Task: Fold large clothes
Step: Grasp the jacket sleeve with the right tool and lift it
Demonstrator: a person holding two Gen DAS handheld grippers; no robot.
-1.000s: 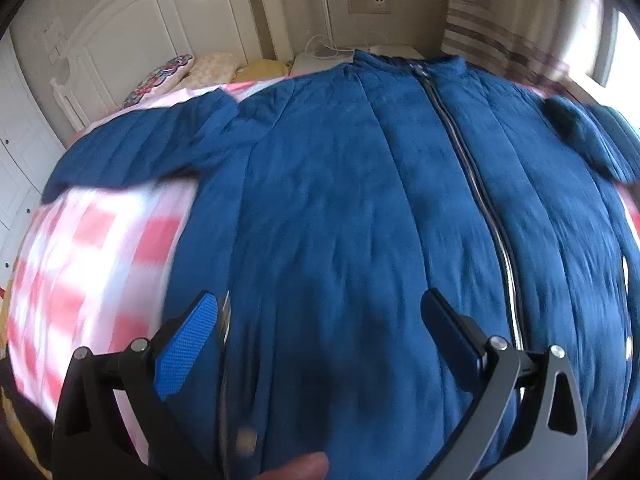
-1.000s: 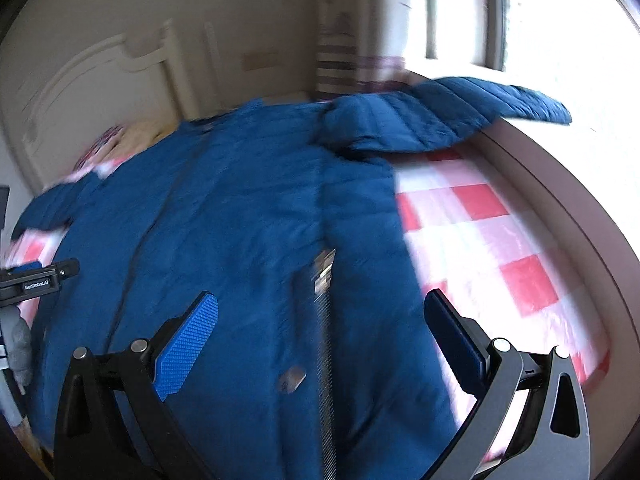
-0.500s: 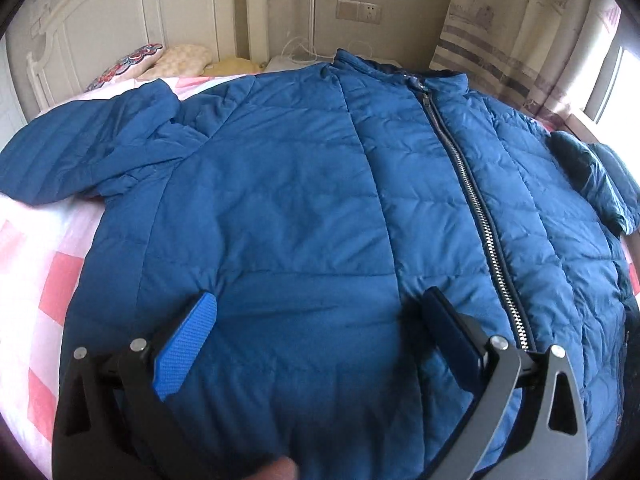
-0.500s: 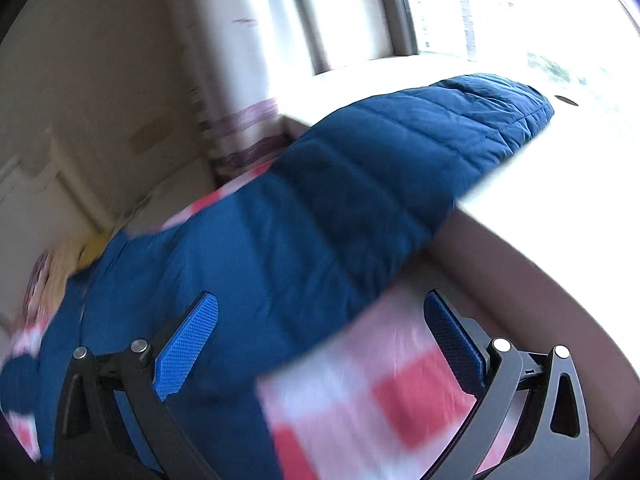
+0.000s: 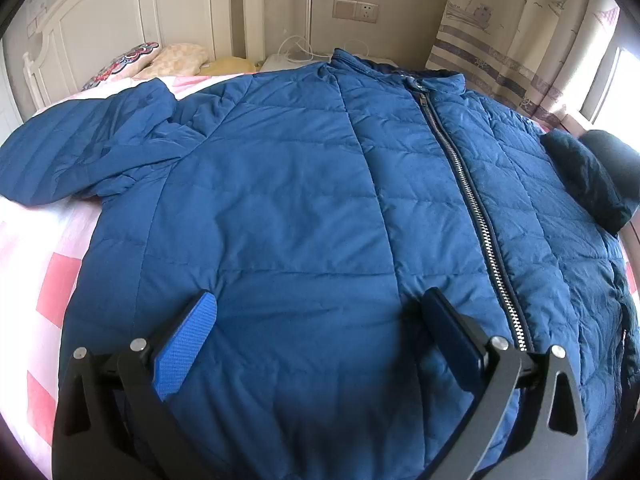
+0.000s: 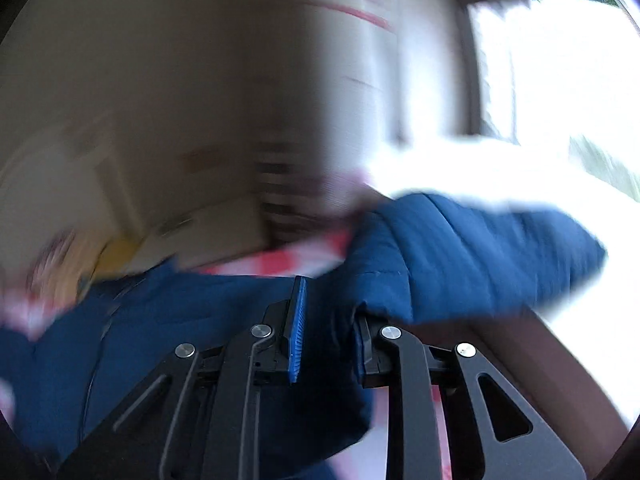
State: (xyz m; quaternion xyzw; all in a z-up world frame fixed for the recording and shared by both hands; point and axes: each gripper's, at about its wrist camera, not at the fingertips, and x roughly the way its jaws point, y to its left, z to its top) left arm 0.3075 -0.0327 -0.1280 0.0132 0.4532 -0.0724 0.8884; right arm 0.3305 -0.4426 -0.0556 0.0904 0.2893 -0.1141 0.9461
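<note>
Blue quilted nylon fills the left wrist view: a padded jacket (image 5: pixel 304 216) lies front-up and spread flat across a bed with a pink-and-white checked sheet (image 5: pixel 44 280), its collar toward the far headboard (image 5: pixel 120 16) and its metal zipper (image 5: pixel 472 208) closed and running from the collar toward the near hem, right of centre. The jacket's left-side sleeve (image 5: pixel 76 152) reaches out over the sheet at far left; at far right a darker fold of sleeve (image 5: pixel 584 184) lies beside the body. The left gripper (image 5: pixel 320 320) hangs over the near hem with its 2 fingers spread wide, holding nothing, 1 blue pad (image 5: pixel 184 344) showing on its left finger. Pillows (image 5: pixel 176 58) sit against the headboard, with a wall socket (image 5: pixel 356 10) and a patterned curtain (image 5: pixel 504 24) beyond. The right wrist view is heavily blurred, yet the right gripper (image 6: pixel 328 328) is seen with its fingers drawn close together, pinching a bunch of the same blue jacket fabric, the sleeve (image 6: pixel 472 256) bulging out to the right of the clamp near a bright window (image 6: pixel 560 80).
</note>
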